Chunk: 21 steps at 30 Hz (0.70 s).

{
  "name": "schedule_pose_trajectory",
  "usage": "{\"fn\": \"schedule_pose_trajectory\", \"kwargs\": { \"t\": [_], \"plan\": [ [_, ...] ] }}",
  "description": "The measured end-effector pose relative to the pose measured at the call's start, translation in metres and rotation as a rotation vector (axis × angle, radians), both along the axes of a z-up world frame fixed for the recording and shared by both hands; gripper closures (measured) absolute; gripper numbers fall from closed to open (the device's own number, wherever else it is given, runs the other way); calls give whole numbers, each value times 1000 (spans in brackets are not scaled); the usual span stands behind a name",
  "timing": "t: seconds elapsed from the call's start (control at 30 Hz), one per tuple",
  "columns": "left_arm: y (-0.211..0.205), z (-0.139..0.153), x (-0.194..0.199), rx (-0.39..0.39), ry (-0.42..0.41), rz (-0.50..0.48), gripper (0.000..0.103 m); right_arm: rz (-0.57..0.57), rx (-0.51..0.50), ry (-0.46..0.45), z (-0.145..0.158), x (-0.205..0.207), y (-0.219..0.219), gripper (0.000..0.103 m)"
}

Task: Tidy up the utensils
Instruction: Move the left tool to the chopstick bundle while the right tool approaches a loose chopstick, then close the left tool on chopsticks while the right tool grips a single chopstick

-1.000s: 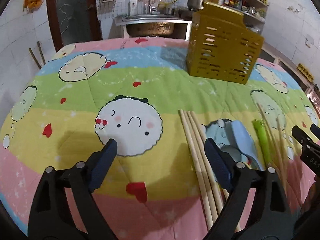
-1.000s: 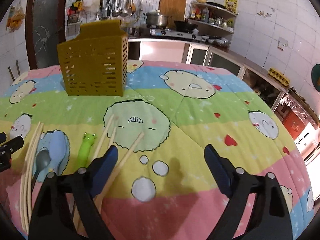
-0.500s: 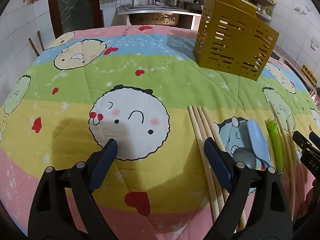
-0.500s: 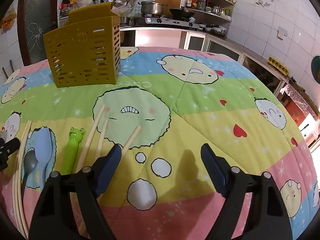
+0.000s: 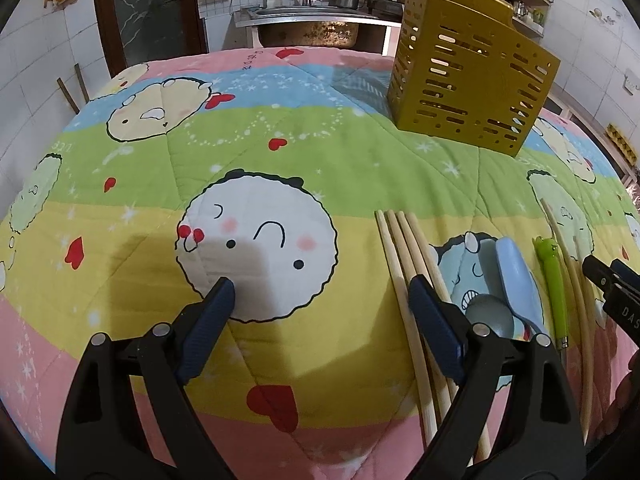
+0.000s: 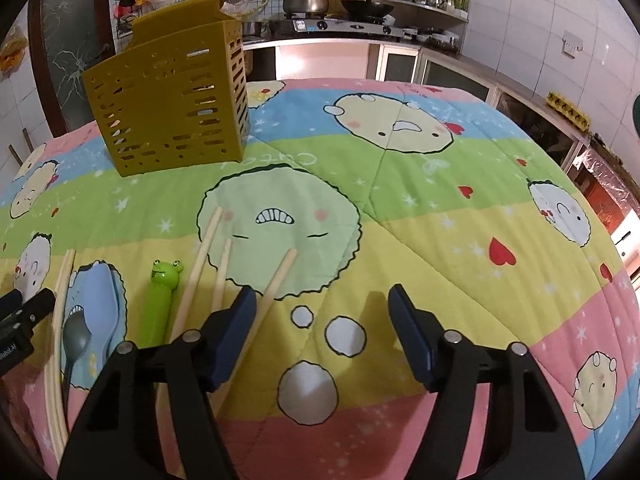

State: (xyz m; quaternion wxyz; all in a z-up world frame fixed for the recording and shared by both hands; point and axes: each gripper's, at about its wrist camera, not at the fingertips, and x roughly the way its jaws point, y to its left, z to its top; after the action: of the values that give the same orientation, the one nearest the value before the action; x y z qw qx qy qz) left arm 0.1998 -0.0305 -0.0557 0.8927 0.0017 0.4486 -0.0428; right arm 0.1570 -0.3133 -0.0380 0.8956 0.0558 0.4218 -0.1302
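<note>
Below and left of right gripper [image 6: 322, 304], closing on nothing: three loose chopsticks [image 6: 200, 264] on quilted bench [image 6: 440, 216], long axes running away toward yellow slotted holder [image 6: 168, 116]; nearest stick passing under the left finger, outside the gap. Left gripper [image 5: 320, 296] wide and unladen, second chopstick bundle [image 5: 404, 256] beneath its right finger. Between the bundles: blue spoon [image 6: 100, 296], grey spoon [image 6: 76, 336], frog-topped green utensil [image 6: 160, 300]. Holder interior not visible; seemingly unfilled.

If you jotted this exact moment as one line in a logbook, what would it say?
left gripper: open, empty | right gripper: closing, nothing between jaws, beside chopsticks | yellow holder: upright at back | spoons, frog utensil: on quilt
</note>
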Motion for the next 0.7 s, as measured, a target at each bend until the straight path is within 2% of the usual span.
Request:
{"fn": "schedule_pose_trajectory", "kwargs": {
  "t": [0.33,0.5,0.6,0.7],
  "plan": [
    [-4,-1,9,16,40,2,17,42,-3,48,-6,14,10,73],
    [-13,-3,13,56,55,2,19,66,14,57,-5,19,7,87],
    [-18,-2,15,63,66,-5,25,75,22,62,-4,20,4,87],
    [-25,1,17,62,80,-24,41,78,41,64,-4,20,1,87]
  ]
}}
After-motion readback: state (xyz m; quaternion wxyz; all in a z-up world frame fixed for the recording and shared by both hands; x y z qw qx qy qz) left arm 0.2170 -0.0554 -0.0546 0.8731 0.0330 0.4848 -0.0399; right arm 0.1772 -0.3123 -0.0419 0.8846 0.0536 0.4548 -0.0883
